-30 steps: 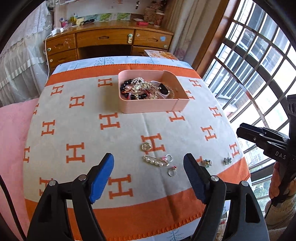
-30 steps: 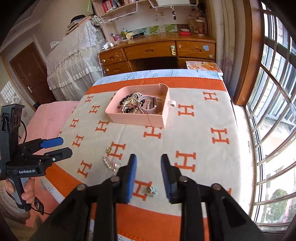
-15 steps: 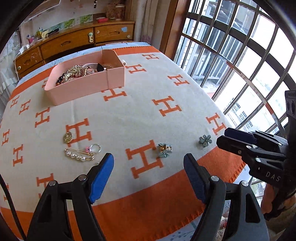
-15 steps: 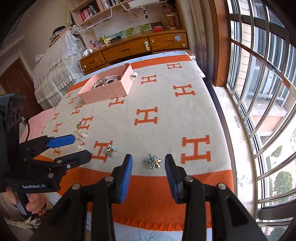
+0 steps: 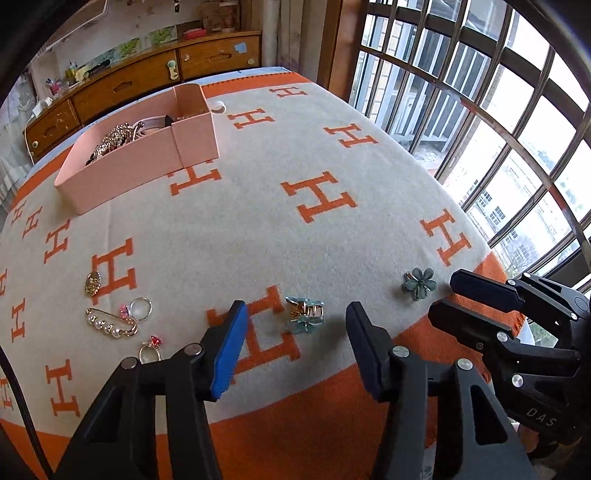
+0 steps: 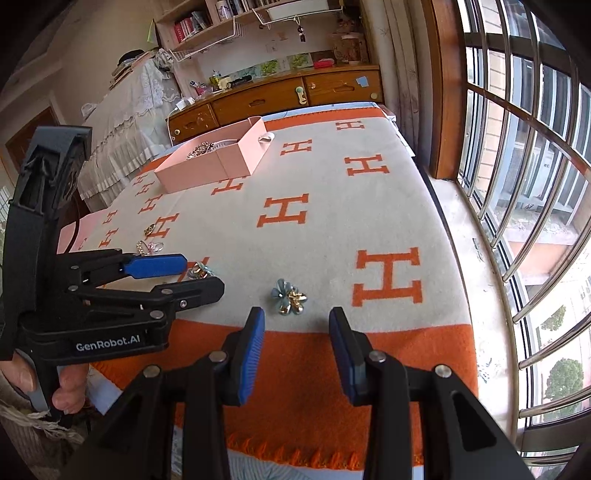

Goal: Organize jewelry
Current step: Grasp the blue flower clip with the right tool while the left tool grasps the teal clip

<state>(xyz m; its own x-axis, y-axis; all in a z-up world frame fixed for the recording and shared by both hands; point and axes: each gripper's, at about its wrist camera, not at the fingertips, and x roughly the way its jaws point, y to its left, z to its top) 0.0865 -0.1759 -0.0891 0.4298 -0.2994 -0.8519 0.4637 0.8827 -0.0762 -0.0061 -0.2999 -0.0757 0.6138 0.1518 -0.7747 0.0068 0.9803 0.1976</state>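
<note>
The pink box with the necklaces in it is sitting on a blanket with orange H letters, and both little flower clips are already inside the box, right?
Not quite. The pink box does sit on the H blanket, but the left wrist view shows both flower clips lying out on the blanket: one ahead of the left gripper, the other nearer the window.

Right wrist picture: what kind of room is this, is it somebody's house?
Most likely a bedroom in a home. A blanket with orange H shapes covers what looks like a bed, a wooden desk with drawers stands behind it, shelves with books hang above, and a barred window runs alongside.
</note>
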